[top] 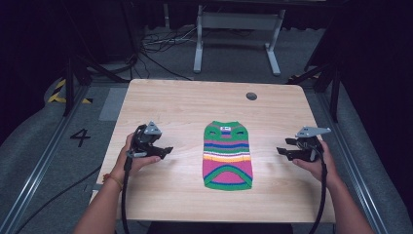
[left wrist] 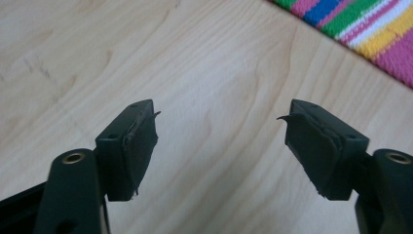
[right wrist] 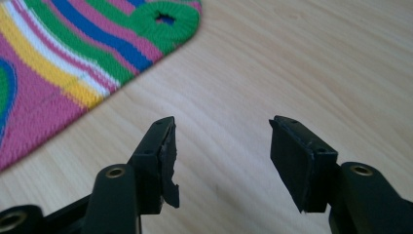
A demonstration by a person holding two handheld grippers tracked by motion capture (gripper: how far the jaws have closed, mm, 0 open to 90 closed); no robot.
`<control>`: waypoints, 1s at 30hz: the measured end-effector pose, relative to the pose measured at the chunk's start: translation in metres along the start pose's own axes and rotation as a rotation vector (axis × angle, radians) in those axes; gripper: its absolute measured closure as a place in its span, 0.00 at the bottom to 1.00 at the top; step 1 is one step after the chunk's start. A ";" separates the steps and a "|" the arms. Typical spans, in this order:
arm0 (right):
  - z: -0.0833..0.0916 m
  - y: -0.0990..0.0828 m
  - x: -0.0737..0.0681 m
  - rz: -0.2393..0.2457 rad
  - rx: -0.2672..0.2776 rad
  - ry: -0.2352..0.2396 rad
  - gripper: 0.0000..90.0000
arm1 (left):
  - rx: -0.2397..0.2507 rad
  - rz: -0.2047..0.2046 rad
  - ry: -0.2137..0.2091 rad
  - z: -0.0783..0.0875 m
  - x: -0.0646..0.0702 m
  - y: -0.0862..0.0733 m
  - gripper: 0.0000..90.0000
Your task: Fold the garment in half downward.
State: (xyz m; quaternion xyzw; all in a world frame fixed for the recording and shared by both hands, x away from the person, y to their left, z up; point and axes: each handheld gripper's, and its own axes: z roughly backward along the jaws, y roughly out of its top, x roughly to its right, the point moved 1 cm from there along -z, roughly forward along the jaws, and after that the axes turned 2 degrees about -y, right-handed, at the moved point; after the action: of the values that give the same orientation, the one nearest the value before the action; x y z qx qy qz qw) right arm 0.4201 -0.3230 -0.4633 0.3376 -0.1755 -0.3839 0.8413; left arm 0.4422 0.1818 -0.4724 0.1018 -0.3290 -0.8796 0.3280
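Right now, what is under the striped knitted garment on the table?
The striped knitted garment lies flat on the wooden table; bare wood shows all round its edges. Whether anything lies beneath it cannot be seen, since the knit covers that patch.

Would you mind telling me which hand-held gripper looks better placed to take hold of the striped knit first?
Neither by much: the knit lies flat midway between them. Slight edge to the right hand-held gripper: its open jaws point at the knit's edge, and its own view shows more of the knit. The left hand-held gripper, also open, sits as far off.
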 end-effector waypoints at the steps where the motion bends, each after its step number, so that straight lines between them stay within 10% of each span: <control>1: -0.004 0.006 0.000 0.007 0.003 0.008 0.51 | 0.001 -0.009 0.001 -0.003 0.000 0.004 0.34; 13: -0.047 0.052 0.002 0.001 0.026 0.052 0.57 | 0.024 -0.039 -0.042 -0.050 0.003 0.066 0.40; 30: -0.111 0.084 -0.013 0.004 -0.020 0.091 0.63 | -0.003 -0.010 -0.082 -0.108 0.008 0.103 0.44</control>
State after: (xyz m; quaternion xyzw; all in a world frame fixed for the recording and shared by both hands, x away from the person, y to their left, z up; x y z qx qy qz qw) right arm 0.5182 -0.2250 -0.4834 0.3460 -0.1336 -0.3683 0.8525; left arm 0.5316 0.0626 -0.4879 0.0667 -0.3406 -0.8851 0.3101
